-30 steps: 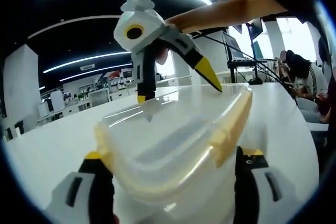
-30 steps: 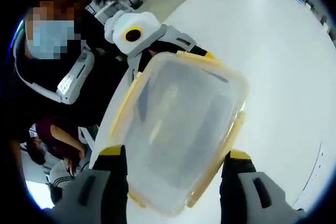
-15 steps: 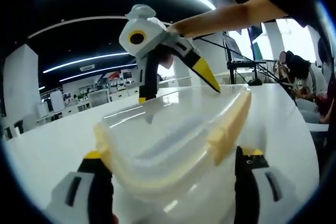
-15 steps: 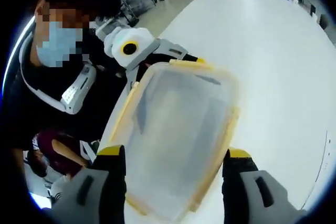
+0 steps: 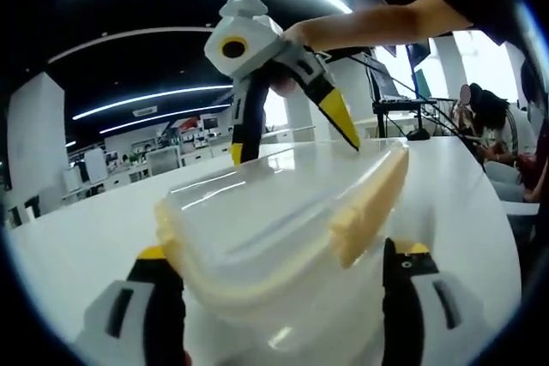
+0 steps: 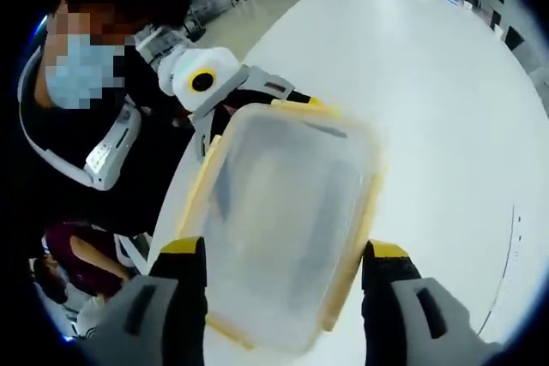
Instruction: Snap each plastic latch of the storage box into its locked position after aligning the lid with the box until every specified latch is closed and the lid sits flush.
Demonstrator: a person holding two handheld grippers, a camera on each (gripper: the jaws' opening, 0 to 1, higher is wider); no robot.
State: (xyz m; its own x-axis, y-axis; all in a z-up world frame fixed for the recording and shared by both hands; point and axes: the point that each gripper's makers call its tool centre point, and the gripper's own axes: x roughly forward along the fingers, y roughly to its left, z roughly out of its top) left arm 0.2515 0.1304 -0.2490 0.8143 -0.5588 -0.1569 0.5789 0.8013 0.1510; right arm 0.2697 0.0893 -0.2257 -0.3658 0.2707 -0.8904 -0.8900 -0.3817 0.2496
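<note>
1 storage box (image 6: 287,229) w/ 1 lid (image 5: 274,212), 2 claws (image 5: 283,267) (image 6: 279,255), maybe 4 latches (image 5: 369,203).

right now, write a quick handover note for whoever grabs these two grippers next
Left gripper: open, jaws straddling the near end of the clear plastic storage box, not clamped.
Right gripper: open, jaws straddling the opposite end of the box; in the left gripper view its yellow tips sit at the lid's far edge.
The translucent lid with yellow rim is on the box, which stands on the white table.
Done: lid roughly aligned.
Left: the pale yellow side latch is flipped up, unlocked; snap it down. Other latches cannot be judged; check each, then confirm the lid sits flush.
</note>
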